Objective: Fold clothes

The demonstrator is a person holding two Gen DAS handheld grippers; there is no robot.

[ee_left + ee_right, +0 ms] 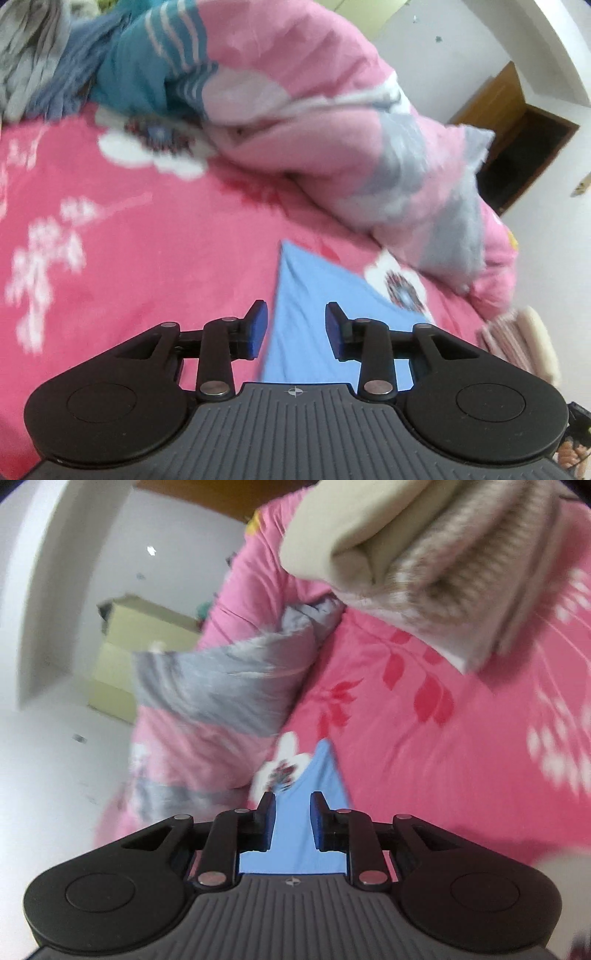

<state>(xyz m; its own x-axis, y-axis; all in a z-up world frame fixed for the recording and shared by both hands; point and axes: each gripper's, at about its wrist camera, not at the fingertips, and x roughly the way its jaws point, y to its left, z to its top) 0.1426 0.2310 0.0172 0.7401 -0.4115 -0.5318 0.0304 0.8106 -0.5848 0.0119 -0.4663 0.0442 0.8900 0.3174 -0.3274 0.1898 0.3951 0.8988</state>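
Observation:
A light blue garment (pixel 317 295) lies flat on the pink floral bedsheet (pixel 147 229). In the left wrist view my left gripper (pixel 296 328) is open and empty, hovering over the garment's near left edge. In the right wrist view the same blue garment (pixel 317 775) shows as a narrow strip running forward between the fingers. My right gripper (pixel 292 819) is open with the cloth below the gap; nothing is pinched. Both views are motion-blurred.
A bunched pink, grey and white quilt (pixel 332 129) lies across the far side of the bed. A folded beige and striped stack (pixel 424 565) sits on the sheet ahead of the right gripper. Teal and grey clothes (pixel 74 55) are piled far left. A doorway (pixel 524 155) stands beyond.

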